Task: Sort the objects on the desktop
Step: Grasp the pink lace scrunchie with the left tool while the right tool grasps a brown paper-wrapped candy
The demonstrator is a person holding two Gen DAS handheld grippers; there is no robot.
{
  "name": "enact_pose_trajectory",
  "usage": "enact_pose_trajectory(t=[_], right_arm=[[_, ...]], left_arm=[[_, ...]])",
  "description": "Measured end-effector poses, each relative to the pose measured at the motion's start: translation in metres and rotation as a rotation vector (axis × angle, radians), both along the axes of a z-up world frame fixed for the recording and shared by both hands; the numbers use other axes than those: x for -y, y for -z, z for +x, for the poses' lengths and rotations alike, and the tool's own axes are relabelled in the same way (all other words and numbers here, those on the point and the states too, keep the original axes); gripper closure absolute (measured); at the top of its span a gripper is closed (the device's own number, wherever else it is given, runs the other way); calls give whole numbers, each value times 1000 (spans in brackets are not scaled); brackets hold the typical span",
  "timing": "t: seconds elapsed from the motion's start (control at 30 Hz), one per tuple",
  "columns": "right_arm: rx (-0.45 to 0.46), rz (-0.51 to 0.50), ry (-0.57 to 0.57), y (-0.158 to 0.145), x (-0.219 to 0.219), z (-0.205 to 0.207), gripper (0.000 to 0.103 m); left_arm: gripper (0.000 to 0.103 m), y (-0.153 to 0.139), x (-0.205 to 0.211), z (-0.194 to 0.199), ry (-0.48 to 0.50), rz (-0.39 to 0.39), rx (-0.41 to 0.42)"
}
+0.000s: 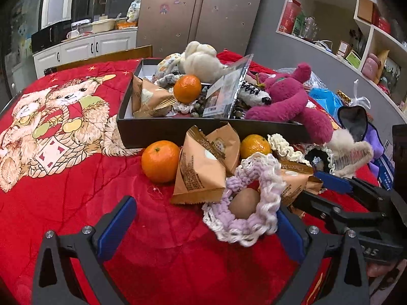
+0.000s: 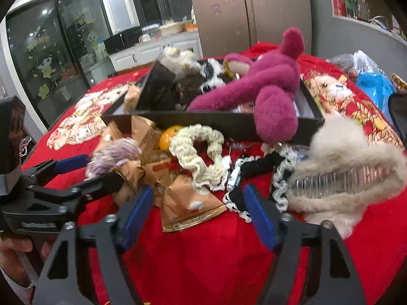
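The black box (image 1: 178, 129) at the tabletop's (image 1: 76, 190) middle collects sorted plush and fruit, while ahead of it both wide-open, empty hand-held grippers, left (image 1: 203, 226) and right (image 2: 201, 213), approach loose snack packets (image 1: 201, 170) and a lilac scrunchie (image 1: 249, 203).

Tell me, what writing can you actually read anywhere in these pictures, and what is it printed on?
"4S": white characters on the body of the right gripper, cut off, so uncertain.
"Ch...": gold strip of the front snack packet; the rest is blurred.
Dark print on the tan snack packet: too small to read.
White print on the blue bag: unreadable.
Stickers on the fridge: no legible words.
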State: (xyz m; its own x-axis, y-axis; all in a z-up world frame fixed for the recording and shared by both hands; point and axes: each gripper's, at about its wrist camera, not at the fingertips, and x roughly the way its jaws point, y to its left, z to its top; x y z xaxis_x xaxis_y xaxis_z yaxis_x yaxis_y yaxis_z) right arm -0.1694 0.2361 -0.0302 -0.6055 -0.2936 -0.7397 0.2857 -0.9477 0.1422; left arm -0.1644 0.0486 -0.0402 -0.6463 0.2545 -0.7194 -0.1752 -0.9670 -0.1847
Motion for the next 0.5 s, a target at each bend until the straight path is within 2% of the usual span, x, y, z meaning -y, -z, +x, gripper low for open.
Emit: enact_pose_trajectory(t=[0.03,0.1,0.13,0.17,0.2,0.3,0.37,0.43,0.5], right_arm=[[-1,4,-3,0,1,0,40],[-9,6,-18,0,3,2,50],[-10,7,-26,0,5,3,53],[-9,7,-33,0,6,4,61],[-11,10,-38,0,8,4,65],[-26,29,-46,-1,12,7,72],[-36,31,-46,-3,11,9,74],[-40,35,-45,-4,13,11,75],[-48,34,-44,-5,12,14,76]], left_arm=[[2,-1,-2,1,4,-7,-4],[14,-2,-4,4,33,6,-15],[23,-3,-5,6,50,18,-19],[32,-4,-7,7,66,26,-20],[36,-4,-9,8,80,28,-22],[55,-8,-15,13,104,11,-37],[76,-10,-17,15,116,22,-40],[84,-12,-18,17,128,38,-42],[86,-14,-21,20,134,11,-54]])
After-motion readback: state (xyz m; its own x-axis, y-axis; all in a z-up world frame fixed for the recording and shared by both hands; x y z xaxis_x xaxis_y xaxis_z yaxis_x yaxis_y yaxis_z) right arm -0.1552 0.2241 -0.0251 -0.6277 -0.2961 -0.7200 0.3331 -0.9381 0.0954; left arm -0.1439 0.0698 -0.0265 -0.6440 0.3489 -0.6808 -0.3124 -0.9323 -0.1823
